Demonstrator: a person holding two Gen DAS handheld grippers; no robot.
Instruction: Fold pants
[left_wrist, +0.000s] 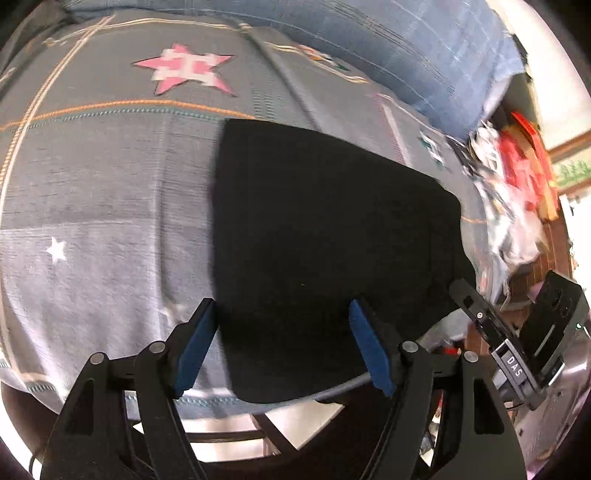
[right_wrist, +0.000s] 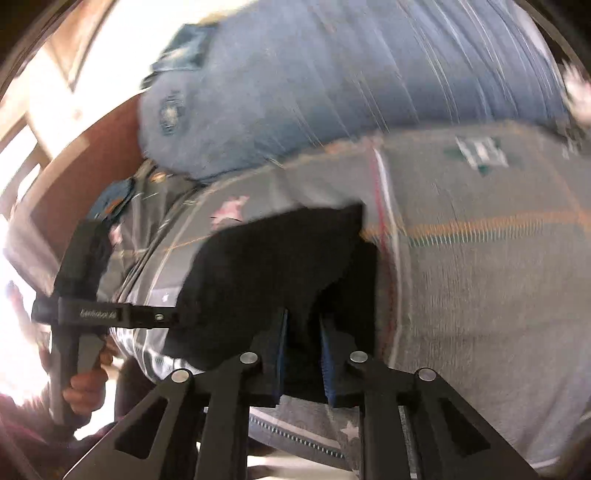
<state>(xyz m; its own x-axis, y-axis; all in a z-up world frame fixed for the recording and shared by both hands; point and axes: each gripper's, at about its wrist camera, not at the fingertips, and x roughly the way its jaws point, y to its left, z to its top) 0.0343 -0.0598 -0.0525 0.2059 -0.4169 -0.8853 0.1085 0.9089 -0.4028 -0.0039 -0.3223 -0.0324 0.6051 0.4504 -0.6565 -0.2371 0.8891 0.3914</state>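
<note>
Pants (left_wrist: 325, 240) are lying folded on the bedspread (left_wrist: 103, 184), running toward 1 o'clock. Left gripper (left_wrist: 282, 343) is hovering wide open, gripping nothing. Right gripper (right_wrist: 303, 354) is pinching the pants' black cloth between nearly closed jaws.

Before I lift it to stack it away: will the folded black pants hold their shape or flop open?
Likely floppy: the black pants lie as a flat soft slab on the bedspread, following its surface. In the right wrist view the cloth bunches unevenly near the right tool, so layers may slide apart. Probably light for their size; support them from both sides.
</note>
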